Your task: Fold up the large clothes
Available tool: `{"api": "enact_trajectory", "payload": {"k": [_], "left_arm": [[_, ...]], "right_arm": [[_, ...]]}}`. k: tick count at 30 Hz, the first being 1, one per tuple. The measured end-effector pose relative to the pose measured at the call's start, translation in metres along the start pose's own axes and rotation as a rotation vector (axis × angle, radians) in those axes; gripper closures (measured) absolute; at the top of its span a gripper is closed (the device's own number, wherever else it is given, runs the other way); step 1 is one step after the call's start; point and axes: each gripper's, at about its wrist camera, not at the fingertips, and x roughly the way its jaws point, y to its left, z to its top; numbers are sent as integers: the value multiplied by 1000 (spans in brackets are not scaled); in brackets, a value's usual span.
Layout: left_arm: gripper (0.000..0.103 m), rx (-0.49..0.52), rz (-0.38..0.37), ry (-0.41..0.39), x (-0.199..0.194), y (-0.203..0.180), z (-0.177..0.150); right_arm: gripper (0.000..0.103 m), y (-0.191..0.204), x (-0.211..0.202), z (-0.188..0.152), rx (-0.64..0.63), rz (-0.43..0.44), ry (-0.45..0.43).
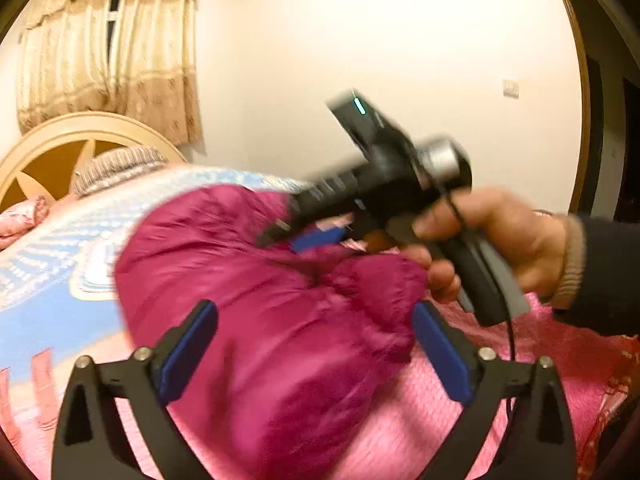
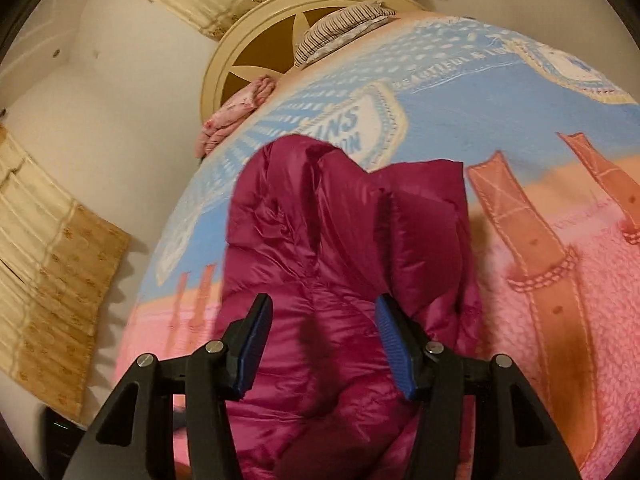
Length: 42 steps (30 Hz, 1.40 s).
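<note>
A magenta puffy jacket (image 1: 256, 320) lies bunched on the bed. My left gripper (image 1: 316, 320) is open just above it, with its blue pads on either side of the fabric and nothing gripped. The right gripper (image 1: 316, 236) shows in the left wrist view, held by a hand, blurred, low over the far side of the jacket. In the right wrist view the right gripper (image 2: 320, 328) is open over the jacket (image 2: 340, 240), which lies folded lengthwise. Fabric sits between its pads but is not pinched.
The bed is covered by a pink and blue printed blanket (image 2: 520, 128). A striped pillow (image 2: 344, 28) and a pink floral pillow (image 2: 236, 112) lie by the round cream headboard (image 2: 240, 56). Curtains (image 1: 108, 60) hang on the wall behind.
</note>
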Motion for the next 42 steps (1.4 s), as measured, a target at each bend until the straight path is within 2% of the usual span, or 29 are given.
{"api": "enact_trajectory", "payload": {"k": [2,3,5,7,9,11,14,17,20,22,24,27,28,31,33,36,39,42], "left_arm": [[0,-25,60,-27,-14,19,2],[0,-42,117,-26,-15,32,3],[0,-106,187,13,-1,56,1],[0,-209,189,66,27,79,-5],[0,-273,166,106,52,84,-9],[0,-301,148,107,55,77,-9],[0,-315,151,102,56,72,-5],[0,-298,151,111,52,64,-3],[0,-289,155,118,60,60,-2],[0,-295,202,100,58,68,1],[0,-299,294,70,51,77,16],[0,-298,352,54,62,84,43],[0,-298,374,57,70,85,52],[0,-269,368,67,103,80,76],[0,-249,383,136,135,76,83],[0,-245,443,221,177,84,75],[0,-275,424,307,199,88,54],[0,-296,425,305,199,84,45]], "right_arm": [[49,0,2,-5,-19,-26,-2],[49,-1,3,-5,-25,-37,-6],[49,-8,-12,-9,-10,-67,-23],[49,-7,-22,-12,20,-97,-42],[49,5,-37,-14,49,-154,-81],[48,17,-59,-19,67,-200,-139],[48,49,-83,-21,84,-123,-251],[48,68,-74,-19,100,9,-310],[47,48,-52,-20,205,37,-364],[47,17,-43,-22,328,-1,-403],[47,-10,-37,-27,402,-83,-412],[46,-18,-36,-33,354,-209,-431],[46,-19,-35,-34,347,-219,-430],[43,-22,-33,-36,320,-273,-433],[39,-32,-28,-38,341,-259,-416],[38,-46,-22,-40,337,-276,-393],[38,-52,-18,-41,307,-276,-374],[38,-57,-13,-39,300,-268,-373]]}}
